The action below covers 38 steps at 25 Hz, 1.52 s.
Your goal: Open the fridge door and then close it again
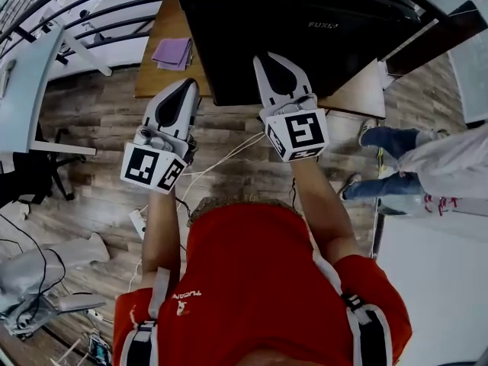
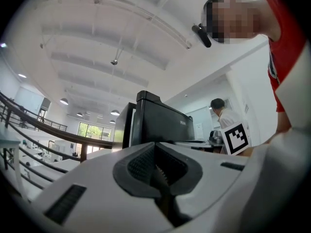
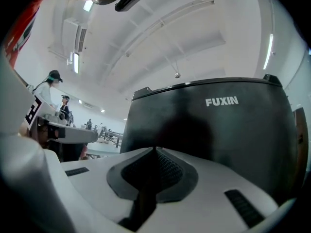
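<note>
The wearer's red shirt (image 1: 252, 280) filled the bottom of the head view, with both arms held out toward the counter (image 1: 162, 59). The left tongs (image 2: 155, 144) were closed tight on nothing, hovering at the counter's near edge toward its left corner. The right tongs (image 3: 155, 149) (equally empty) had their jaws together too, just before the black fridge (image 1: 305, 29). The fridge stood along the counter's near edge, its door apparently shut, though the steep angle made the seam hard to read. A purple cloth (image 1: 172, 52) lay by the left edge. Off the right corner stood a bystander (image 1: 427, 155).
</note>
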Tool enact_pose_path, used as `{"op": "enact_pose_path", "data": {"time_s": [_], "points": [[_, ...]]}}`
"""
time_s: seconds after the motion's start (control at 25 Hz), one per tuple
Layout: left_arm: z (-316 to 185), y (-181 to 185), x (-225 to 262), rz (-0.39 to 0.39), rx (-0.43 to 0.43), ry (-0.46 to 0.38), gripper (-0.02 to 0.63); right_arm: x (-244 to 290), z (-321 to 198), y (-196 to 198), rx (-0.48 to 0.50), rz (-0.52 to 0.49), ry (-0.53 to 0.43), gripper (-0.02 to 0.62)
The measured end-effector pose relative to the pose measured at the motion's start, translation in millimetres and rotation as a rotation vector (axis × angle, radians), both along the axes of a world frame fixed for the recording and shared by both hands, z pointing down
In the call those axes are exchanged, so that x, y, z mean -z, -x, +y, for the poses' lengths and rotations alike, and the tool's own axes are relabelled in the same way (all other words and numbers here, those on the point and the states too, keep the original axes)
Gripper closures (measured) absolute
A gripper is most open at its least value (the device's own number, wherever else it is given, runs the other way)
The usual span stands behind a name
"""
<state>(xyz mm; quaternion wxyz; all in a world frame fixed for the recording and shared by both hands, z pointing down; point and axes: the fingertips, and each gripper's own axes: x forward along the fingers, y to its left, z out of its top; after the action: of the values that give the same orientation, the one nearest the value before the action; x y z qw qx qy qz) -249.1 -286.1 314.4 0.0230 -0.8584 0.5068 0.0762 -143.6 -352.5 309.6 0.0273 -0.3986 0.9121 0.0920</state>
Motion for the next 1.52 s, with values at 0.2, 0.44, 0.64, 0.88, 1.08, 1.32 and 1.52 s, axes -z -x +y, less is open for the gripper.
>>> {"op": "enact_pose_path", "data": {"time_s": [0.2, 0.44, 0.64, 0.88, 1.08, 1.32, 1.52], "points": [[-14.0, 5.7, 0.4, -0.001, -0.026, 0.008, 0.597, 0.1, -23.0, 3.7, -0.044, -0.003, 0.015, 0.565], [-27.1, 15.4, 1.3, 0.006, -0.049, 0.008, 0.597, 3.2, -44.7, 5.0, -0.095, -0.01, 0.032, 0.568], [-35.6, 19.7, -1.3, 0.015, -0.062, 0.014, 0.597, 3.7, -49.3, 8.1, -0.108, 0.001, 0.024, 0.569], [-37.2, 12.7, 1.7, 0.015, -0.084, 0.007, 0.597, 6.5, -47.6, 11.9, -0.099, 0.019, 0.02, 0.569], [-34.1, 5.4, 8.9, 0.018, -0.104, -0.011, 0.597, 12.6, -32.5, 19.0, -0.04, 0.025, 0.015, 0.569], [-23.7, -7.3, 15.0, 0.012, -0.124, -0.027, 0.597, 18.2, -0.4, 24.5, 0.047, 0.01, 0.026, 0.569], [-15.6, -15.3, 16.2, 0.001, -0.133, -0.031, 0.597, 19.4, 29.1, 29.1, 0.11, -0.006, 0.034, 0.569]]}}
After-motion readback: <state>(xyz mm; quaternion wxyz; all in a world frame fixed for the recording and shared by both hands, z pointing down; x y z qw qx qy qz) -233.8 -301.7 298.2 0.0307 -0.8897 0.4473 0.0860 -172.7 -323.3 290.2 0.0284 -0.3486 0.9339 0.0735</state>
